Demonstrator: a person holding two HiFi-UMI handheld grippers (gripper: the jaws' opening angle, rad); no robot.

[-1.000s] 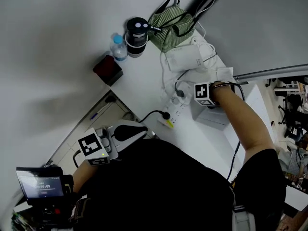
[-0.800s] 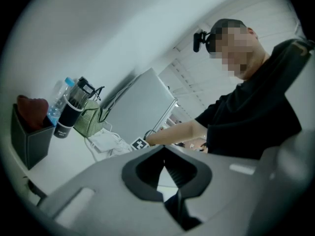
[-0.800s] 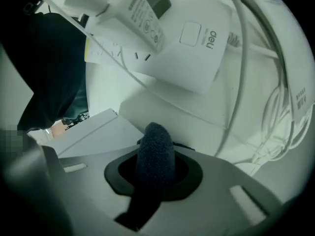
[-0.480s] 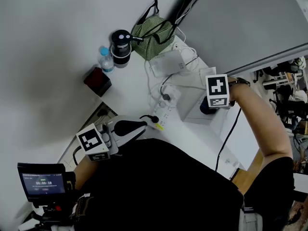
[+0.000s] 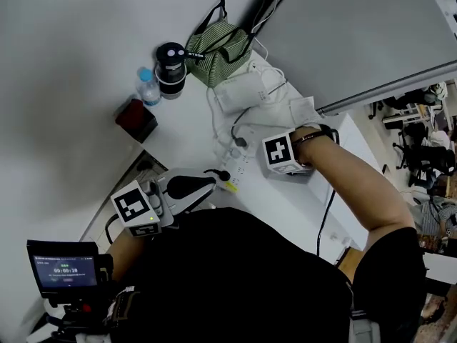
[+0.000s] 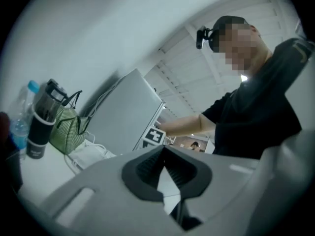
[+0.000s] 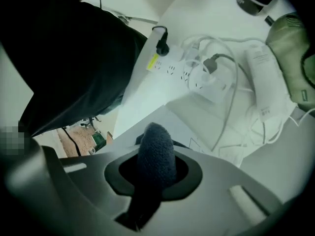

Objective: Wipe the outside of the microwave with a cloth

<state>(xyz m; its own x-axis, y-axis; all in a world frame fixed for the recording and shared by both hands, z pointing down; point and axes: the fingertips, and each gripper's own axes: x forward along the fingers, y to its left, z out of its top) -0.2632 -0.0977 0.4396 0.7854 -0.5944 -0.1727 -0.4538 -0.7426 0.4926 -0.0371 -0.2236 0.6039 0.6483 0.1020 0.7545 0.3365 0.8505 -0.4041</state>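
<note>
On the white bench (image 5: 280, 204), the right tool (image 5: 282, 156) hangs low beside the foot of a tall grey box (image 5: 357, 34), which is probably the microwave. It grips one dark cloth (image 7: 156, 151), bunched and poking out past its jaws. The left tool (image 5: 213, 183) sits back near the person's body, its tips together with nothing between them. To wipe well, the person would likely press the cloth flat against the grey panel and draw it in overlapping strokes, staying clear of the loose cables. Counted: two tools, one cloth, one power strip (image 5: 239, 168), one water bottle (image 5: 148, 86), one dark flask (image 5: 171, 63), one striped green bag (image 5: 218, 43), one red box (image 5: 136, 118).
</note>
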